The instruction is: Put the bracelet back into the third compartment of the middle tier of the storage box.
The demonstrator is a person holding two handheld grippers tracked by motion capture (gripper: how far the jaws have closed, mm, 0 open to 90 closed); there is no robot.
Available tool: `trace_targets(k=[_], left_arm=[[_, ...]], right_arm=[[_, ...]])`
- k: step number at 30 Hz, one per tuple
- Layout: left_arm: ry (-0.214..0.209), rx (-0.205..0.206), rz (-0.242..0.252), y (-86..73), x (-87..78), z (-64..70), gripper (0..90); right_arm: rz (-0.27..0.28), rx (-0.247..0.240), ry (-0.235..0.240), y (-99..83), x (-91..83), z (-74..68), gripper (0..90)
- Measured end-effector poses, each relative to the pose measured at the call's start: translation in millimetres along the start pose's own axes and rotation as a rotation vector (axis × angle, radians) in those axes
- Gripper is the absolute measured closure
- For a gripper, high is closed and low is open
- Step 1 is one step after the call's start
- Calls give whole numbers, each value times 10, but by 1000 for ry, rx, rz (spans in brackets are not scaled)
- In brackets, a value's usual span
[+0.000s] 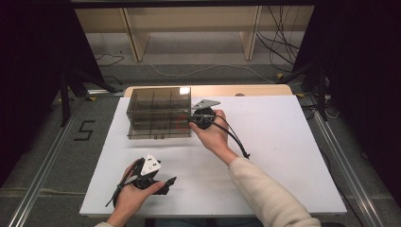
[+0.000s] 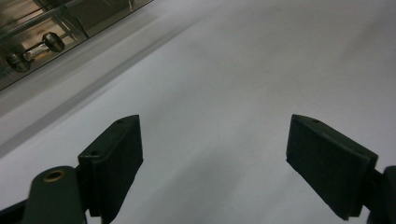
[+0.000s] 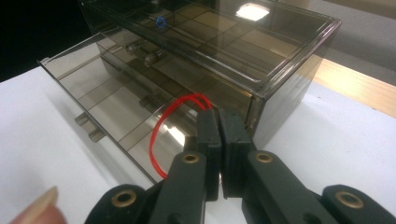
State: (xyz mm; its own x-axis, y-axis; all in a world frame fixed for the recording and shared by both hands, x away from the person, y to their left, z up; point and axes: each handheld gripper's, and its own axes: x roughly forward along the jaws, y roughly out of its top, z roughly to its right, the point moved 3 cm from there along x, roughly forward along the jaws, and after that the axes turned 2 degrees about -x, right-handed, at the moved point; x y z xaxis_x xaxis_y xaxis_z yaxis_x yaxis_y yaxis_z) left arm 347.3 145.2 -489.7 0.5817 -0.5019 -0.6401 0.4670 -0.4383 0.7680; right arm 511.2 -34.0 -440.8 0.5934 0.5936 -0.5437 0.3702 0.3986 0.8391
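A smoky transparent drawer box [image 1: 158, 111] stands at the back left of the white table, with its lower drawer [image 3: 116, 116] pulled out. My right gripper [image 1: 195, 118] is at the box's front right corner, above the open drawer. It is shut on a red rubber band [image 3: 161, 135] that loops down over the drawer's right compartment. My left gripper [image 1: 166, 183] rests low near the table's front edge, tilted on its side. In the left gripper view its fingers [image 2: 114, 161] stand wide apart over bare table with nothing between them.
The white board [image 1: 283, 156] covers the table. A small blue ring [image 3: 161, 22] lies in the box's upper level. Metal knobs [image 2: 35, 49] of the drawer front show at the top left of the left gripper view. Shelving and cables sit beyond the table's far edge.
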Motion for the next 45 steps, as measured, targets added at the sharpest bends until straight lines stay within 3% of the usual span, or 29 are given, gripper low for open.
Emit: trace_targets(k=[45], left_arm=[[-2,2,1,1,0,1,185]], right_arm=[[-27,-43,-22,-18,186,-75,883]])
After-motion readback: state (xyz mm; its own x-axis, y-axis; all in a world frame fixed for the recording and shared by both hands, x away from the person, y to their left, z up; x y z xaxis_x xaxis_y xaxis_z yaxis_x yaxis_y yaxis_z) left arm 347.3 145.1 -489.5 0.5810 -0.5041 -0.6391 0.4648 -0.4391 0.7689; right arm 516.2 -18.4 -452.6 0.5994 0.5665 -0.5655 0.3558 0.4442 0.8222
